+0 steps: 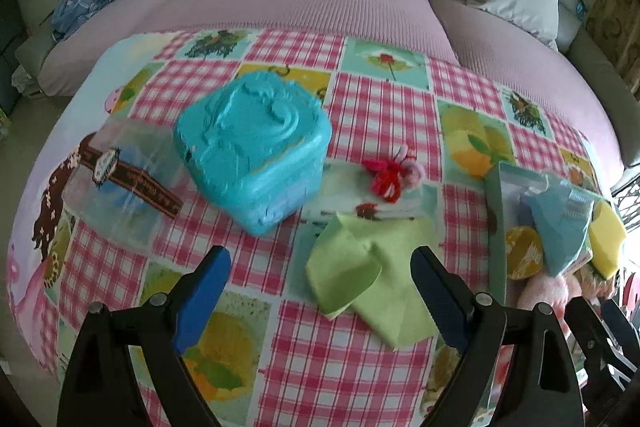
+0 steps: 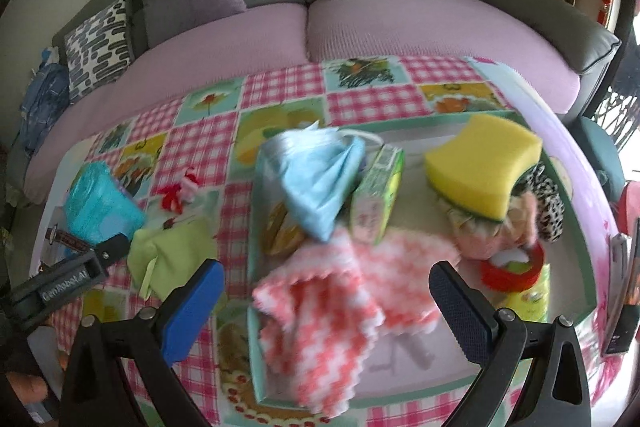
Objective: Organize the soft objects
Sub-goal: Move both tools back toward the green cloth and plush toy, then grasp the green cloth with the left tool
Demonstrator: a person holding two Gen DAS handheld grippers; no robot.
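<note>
Left gripper [image 1: 320,291]: spread wide, empty, hovering above the green cloth [image 1: 372,267], likely its next pick.
Right gripper [image 2: 326,303]: spread, empty, over the pink checked cloth [image 2: 336,307].
Tray [image 2: 576,227]: already gathering sponge [image 2: 480,163] and other soft things.

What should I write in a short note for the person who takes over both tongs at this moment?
Left tongs: open, empty, above the green cloth, not touching it.
Right tongs: open, empty, over the pink-and-white checked cloth.
Already in the tray: checked cloth (hanging partly over the near-left rim), yellow sponge, light blue cloth, green packet, other small soft items.
On the tablecloth outside the tray: green cloth, red-and-pink small toy, turquoise box, clear packet.
Left to do: probably move the green cloth and the small toy into the tray, and tuck in the checked cloth.
</note>
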